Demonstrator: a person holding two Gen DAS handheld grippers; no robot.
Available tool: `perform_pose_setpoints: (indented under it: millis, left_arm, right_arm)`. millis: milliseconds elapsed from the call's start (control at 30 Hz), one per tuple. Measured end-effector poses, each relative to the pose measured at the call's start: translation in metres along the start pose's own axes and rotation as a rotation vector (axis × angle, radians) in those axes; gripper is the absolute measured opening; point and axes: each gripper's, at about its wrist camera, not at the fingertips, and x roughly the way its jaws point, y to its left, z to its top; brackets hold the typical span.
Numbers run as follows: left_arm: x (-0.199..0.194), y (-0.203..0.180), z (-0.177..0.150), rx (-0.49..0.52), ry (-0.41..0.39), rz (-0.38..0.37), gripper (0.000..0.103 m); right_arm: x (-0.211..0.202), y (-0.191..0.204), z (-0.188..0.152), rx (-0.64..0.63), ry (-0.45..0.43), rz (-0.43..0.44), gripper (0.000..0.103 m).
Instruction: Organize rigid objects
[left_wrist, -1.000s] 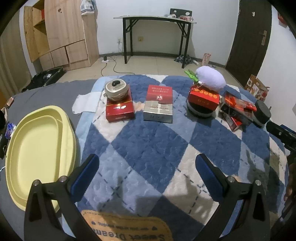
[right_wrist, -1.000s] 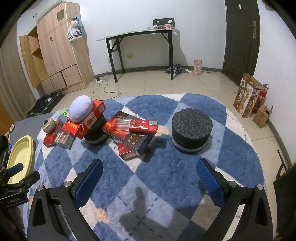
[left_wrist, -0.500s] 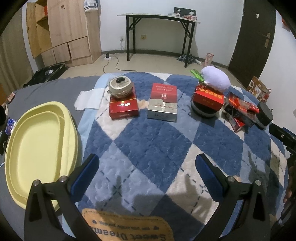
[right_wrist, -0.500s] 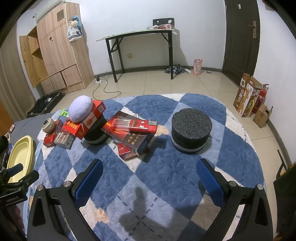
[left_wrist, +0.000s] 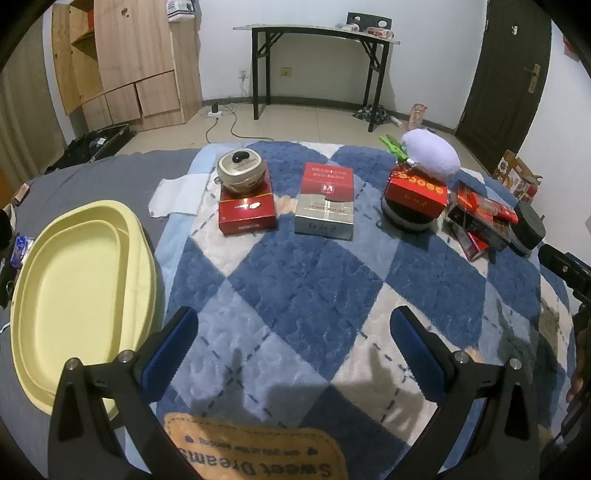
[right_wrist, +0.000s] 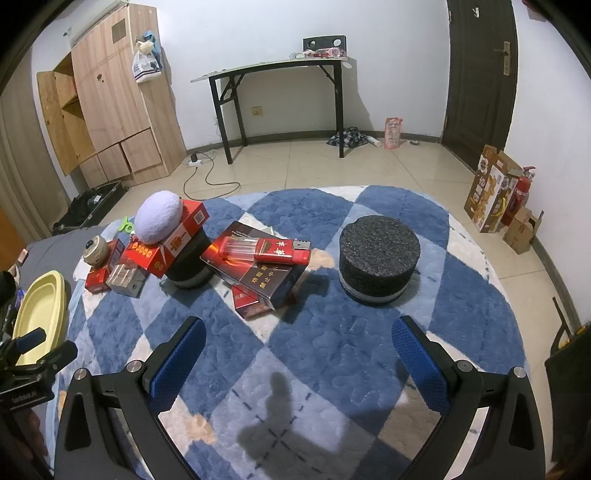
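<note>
Tongs left (left_wrist: 293, 339) and right (right_wrist: 293, 345) both gape empty. Left view has drawn back slightly from the boxes (left_wrist: 324, 201); nothing moved, organizing not yet started.

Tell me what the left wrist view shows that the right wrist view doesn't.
Only left: the orange label on the blanket's near edge and the white cloth. Only right: the fire extinguisher and cartons by the door. Both: yellow tray, round tin, purple ball, foam puck, and both grippers open, left, right.
</note>
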Motion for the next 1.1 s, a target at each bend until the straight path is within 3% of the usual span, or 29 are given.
perform_pose_setpoints:
  millis: [733,1000,1100]
  left_arm:
    - [-0.004,0.009,-0.003,-0.012,0.032,0.010,0.103]
    - [-0.004,0.025,0.002,-0.073,0.046,0.025,0.103]
    - [-0.001,0.027,0.007,-0.066,0.049,0.021,0.103]
  right_arm:
    - [0.001,-0.009,-0.007,0.018,0.041,-0.036,0.103]
    - [-0.017,-0.064,-0.005,0.206,0.006,-0.070,0.103]
    - [-0.012,-0.067,-0.003,0.206,0.012,-0.067,0.103]
